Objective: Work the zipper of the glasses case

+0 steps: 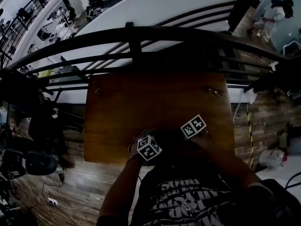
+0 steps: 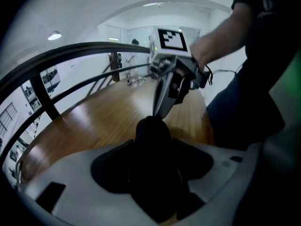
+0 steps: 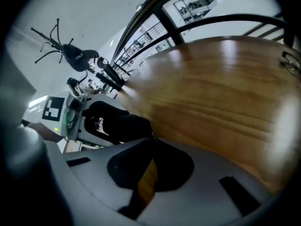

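Mezzanine behind black metal railing (image 1: 141, 34); brown wooden counter (image 1: 155, 93) in front. Black glasses case (image 2: 149, 126) clamped between wide-set jaws of left tool (image 2: 154, 145), over counter's near edge. Right tool (image 3: 151, 140) jaws pressed together, tips at case's end. Zipper pull likely there, too dark to confirm. Step: taking pull. Next: draw it along track, left clamp kept firm. Both tools angled steeply down, converging.

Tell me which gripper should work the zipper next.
Right. The right gripper has its shut tips at the glasses case's upper end, while the left gripper is clamped around the case's body and should probably just steady it.
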